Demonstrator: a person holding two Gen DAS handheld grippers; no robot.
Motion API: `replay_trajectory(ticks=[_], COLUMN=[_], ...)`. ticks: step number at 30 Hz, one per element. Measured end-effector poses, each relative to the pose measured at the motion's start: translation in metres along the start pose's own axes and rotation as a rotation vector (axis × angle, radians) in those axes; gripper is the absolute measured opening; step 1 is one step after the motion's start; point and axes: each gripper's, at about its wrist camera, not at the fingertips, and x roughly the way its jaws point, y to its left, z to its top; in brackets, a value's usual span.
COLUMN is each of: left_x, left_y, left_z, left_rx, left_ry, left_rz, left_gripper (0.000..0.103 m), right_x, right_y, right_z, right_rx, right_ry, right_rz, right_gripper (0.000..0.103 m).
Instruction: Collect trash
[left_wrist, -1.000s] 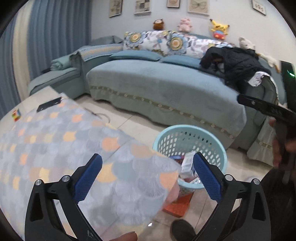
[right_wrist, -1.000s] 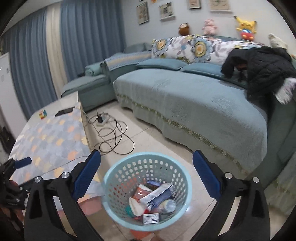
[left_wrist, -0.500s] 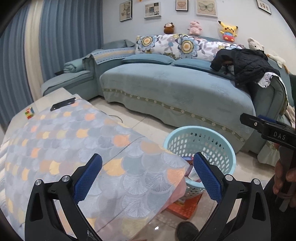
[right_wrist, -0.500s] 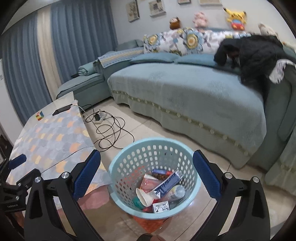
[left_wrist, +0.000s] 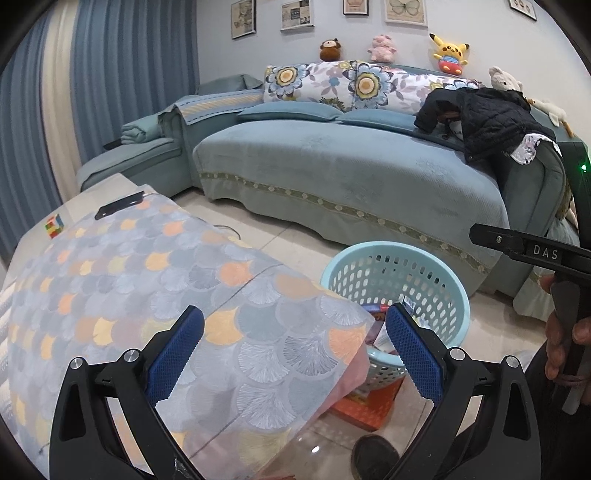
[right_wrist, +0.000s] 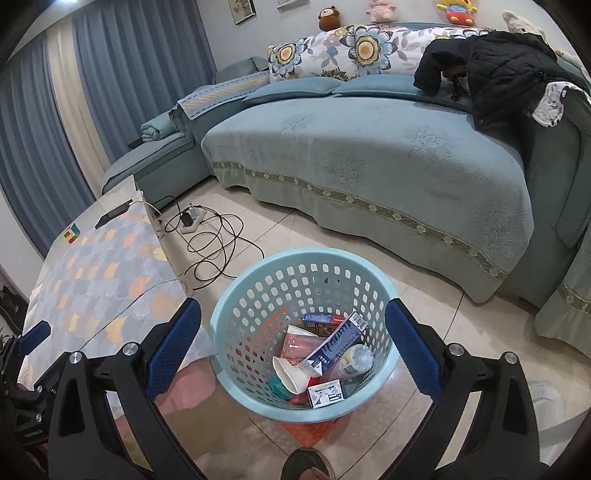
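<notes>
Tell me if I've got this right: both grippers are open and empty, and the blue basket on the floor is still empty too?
Not quite. The blue basket already holds trash: boxes, a paper cup and a bottle, as the right wrist view shows. Both grippers, left and right, are indeed open and empty.

In the left wrist view, we see the table hide the basket's near left wall and most of its trash. The right claw is cut by the frame's right edge. In the right wrist view, only one blue pad of the left claw shows. Labels on the trash are too small to read.
</notes>
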Motion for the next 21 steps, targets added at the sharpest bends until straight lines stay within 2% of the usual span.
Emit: replay_trajectory(ticks=[14, 21], left_x=[-0.0028, -0.0030], left_y=[0.0004, -0.0075], left_z=[-0.0004, -0.0016], left_rx=[-0.049, 0.005], left_ry=[-0.026, -0.024], left_rz=[0.009, 0.020], left_gripper=[0.095, 0.095], right_x=[0.0046, 0.0038], right_y=[0.0048, 0.0073], right_z=[-0.0023, -0.0033], right_rx=[-0.026, -0.041], right_ry=[0.010, 0.003], right_rz=[-0.012, -0.026], right_gripper=[0.095, 0.095])
